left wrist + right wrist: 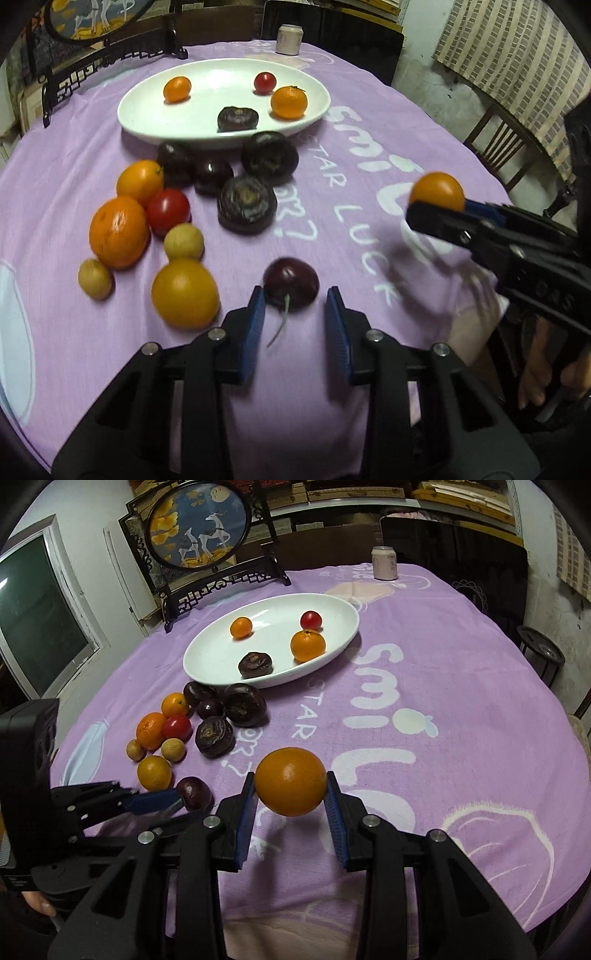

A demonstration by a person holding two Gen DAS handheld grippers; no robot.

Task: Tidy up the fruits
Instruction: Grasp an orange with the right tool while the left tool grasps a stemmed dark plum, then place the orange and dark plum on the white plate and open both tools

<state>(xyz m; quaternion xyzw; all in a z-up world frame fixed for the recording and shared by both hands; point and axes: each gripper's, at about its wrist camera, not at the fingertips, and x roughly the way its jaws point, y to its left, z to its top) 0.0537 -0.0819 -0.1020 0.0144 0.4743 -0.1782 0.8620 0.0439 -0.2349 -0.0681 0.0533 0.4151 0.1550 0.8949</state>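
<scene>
A dark cherry [291,282] with a pale stem lies on the purple cloth between the fingertips of my left gripper [295,293]. The left pad is at its side and a small gap shows at the right pad. In the right wrist view the left gripper [184,806] reaches the same cherry [194,794] from the left. My right gripper [290,794] is shut on a small orange [290,781] and holds it above the cloth. The left wrist view shows that right gripper [436,210] and orange [437,190] at the right. The white oval plate [147,122] [207,672] holds two small oranges, a red tomato and a dark fruit.
Several loose fruits [177,221] [184,731] lie on the cloth in front of the plate: oranges, a red tomato, pale longans, dark brown ones. A can [385,563] and a framed deer screen [199,528] stand at the far edge. A wooden chair [495,140] is at the right.
</scene>
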